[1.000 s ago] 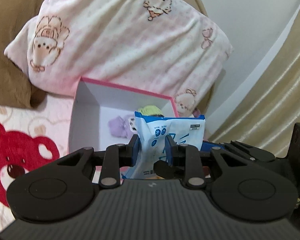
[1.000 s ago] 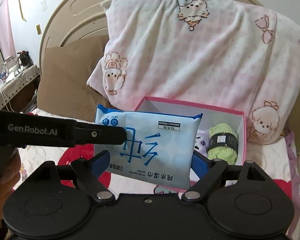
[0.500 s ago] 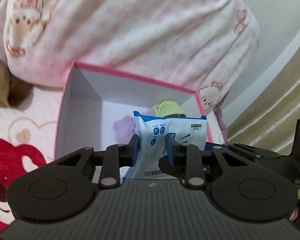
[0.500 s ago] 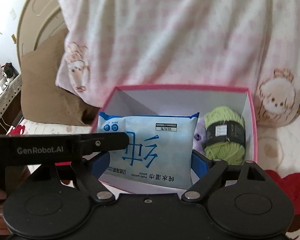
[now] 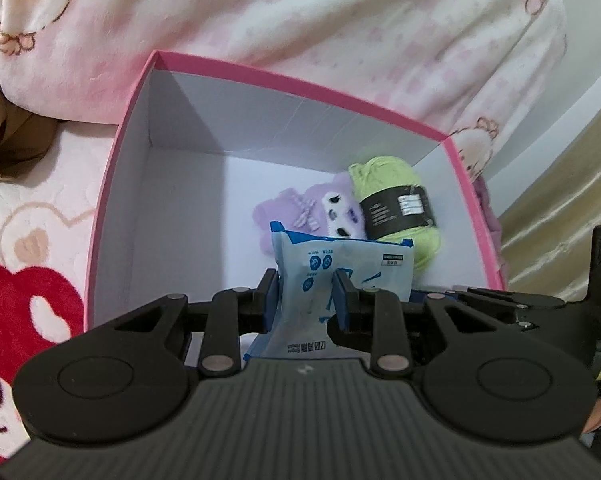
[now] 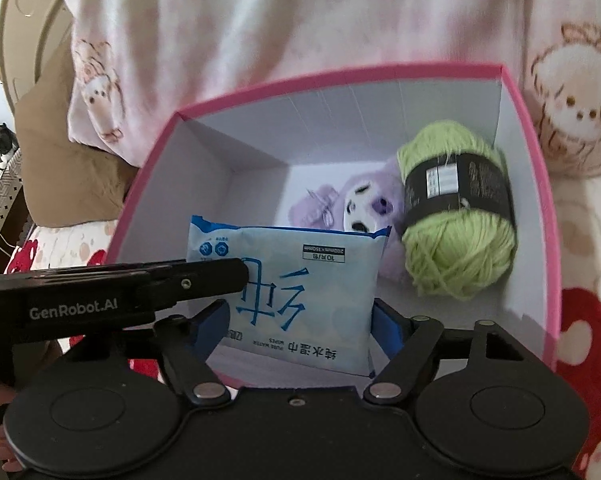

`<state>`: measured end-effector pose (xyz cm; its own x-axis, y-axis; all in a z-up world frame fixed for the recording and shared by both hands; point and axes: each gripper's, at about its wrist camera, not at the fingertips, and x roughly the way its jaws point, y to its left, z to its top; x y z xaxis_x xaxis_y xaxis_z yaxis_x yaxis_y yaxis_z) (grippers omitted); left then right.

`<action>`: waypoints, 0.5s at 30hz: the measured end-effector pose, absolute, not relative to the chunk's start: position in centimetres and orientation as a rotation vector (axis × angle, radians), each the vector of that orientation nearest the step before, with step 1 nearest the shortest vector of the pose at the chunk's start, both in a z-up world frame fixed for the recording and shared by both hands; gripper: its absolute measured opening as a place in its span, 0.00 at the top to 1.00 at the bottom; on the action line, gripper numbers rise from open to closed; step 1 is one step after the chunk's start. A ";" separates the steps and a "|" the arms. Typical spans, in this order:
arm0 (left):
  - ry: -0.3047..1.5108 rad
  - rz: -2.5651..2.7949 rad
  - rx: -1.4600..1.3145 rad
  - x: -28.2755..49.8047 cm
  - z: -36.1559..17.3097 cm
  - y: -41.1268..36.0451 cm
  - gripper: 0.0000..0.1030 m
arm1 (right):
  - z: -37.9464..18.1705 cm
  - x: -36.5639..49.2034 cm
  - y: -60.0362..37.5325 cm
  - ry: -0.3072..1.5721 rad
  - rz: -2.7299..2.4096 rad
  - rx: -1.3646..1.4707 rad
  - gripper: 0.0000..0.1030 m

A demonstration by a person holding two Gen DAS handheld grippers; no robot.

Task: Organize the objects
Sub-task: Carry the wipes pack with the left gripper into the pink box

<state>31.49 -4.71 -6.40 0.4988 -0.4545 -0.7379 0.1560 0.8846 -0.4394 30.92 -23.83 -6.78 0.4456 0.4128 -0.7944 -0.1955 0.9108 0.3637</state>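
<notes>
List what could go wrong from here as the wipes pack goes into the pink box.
1. The left gripper pinches only one end of the wipes pack; the soft pack could sag or twist.
2. The right gripper is closing around the pack and could crumple it.
3. Lowered here, the pack may land on the purple plush toy or green yarn in the box.

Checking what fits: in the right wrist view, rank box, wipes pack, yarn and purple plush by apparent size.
1. box
2. wipes pack, though nearest the camera
3. yarn
4. purple plush, partly hidden
</notes>
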 end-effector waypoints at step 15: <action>1.097 -0.343 -0.324 33.0 -9.4 -4.9 0.73 | -9.9 31.9 -23.8 1.154 0.353 0.248 0.35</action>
